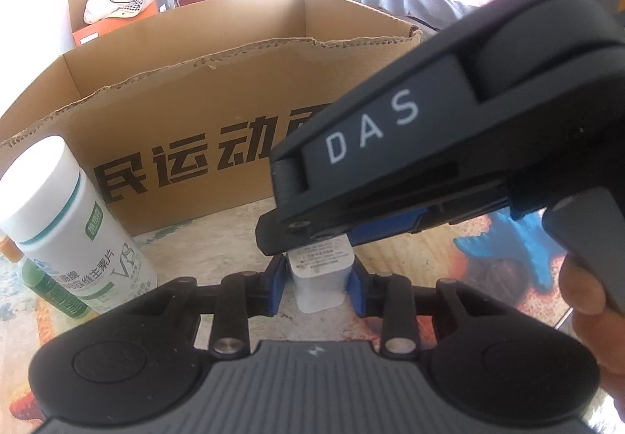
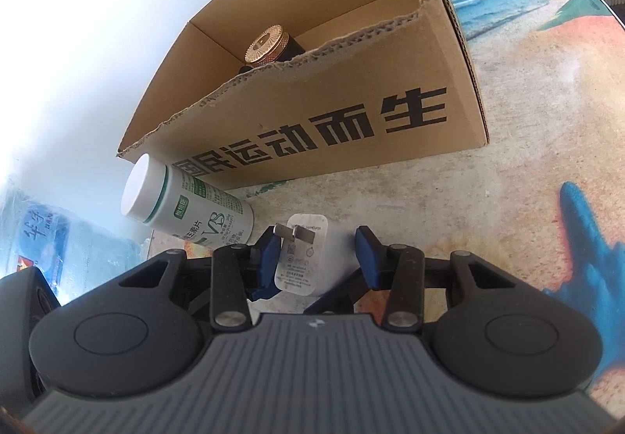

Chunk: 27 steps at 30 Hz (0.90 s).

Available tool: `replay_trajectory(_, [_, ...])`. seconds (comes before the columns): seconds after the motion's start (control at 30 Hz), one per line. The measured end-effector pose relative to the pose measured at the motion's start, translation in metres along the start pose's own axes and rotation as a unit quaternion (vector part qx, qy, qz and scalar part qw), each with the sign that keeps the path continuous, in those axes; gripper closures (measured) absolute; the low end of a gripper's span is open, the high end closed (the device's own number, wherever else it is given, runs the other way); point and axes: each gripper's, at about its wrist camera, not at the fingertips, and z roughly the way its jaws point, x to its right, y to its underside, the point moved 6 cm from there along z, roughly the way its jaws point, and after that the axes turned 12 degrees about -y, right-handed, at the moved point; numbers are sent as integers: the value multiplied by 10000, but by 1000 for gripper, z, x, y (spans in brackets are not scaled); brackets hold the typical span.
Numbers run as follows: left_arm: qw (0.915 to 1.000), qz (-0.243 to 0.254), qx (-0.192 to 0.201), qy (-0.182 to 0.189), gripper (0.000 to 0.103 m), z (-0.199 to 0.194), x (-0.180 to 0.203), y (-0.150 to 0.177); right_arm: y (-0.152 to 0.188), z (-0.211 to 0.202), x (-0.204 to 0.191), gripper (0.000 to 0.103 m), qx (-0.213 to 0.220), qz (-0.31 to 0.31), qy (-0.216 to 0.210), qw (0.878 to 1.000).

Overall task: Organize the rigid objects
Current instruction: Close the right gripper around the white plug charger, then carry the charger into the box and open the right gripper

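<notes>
A white charger plug [image 1: 318, 283] stands on the table between the blue pads of my left gripper [image 1: 317, 279], which touch its sides. My right gripper [image 1: 304, 234] comes in from the upper right over the plug's top. In the right wrist view the plug [image 2: 299, 262] lies between my right gripper's [image 2: 318, 258] pads: the left pad touches it and the right pad [image 2: 367, 256] stands apart. A white vitamin bottle [image 1: 70, 227] stands left of the plug, also in the right wrist view [image 2: 183, 199]. A cardboard box [image 1: 218, 113] stands behind, holding a gold-capped jar [image 2: 267, 45].
A green bottle [image 1: 50, 287] stands beside the vitamin bottle. An orange box [image 1: 121, 16] with a white bag sits behind the cardboard box. A plastic-wrapped package [image 2: 43, 234] lies at the left. The tabletop [image 2: 527, 121] has a beach-print cover.
</notes>
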Motion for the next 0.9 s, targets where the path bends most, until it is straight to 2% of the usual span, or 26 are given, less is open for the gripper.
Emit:
replay_trajectory(0.17, [10000, -18, 27, -12, 69, -12, 11, -4, 2, -5, -5, 63, 44, 21, 36, 10000])
replay_trajectory(0.3, [9997, -77, 236, -62, 69, -38, 4, -17, -1, -20, -26, 63, 170, -205, 44, 9996])
replay_trajectory(0.53, [9955, -317, 840, -316, 69, -86, -20, -64, -32, -51, -90, 63, 555, -935, -85, 9940])
replay_trajectory(0.6, [9946, -392, 903, -339, 69, -91, -28, -80, -46, -55, -105, 63, 624, -1124, -131, 9916])
replay_trajectory(0.77, [9952, -518, 748, -366, 69, -76, -45, -125, -94, -49, -120, 63, 598, -1280, -239, 9897])
replay_trajectory(0.9, [9973, -622, 285, -267, 69, -38, -58, -157, -141, -26, -108, 62, 364, -1081, -221, 9932])
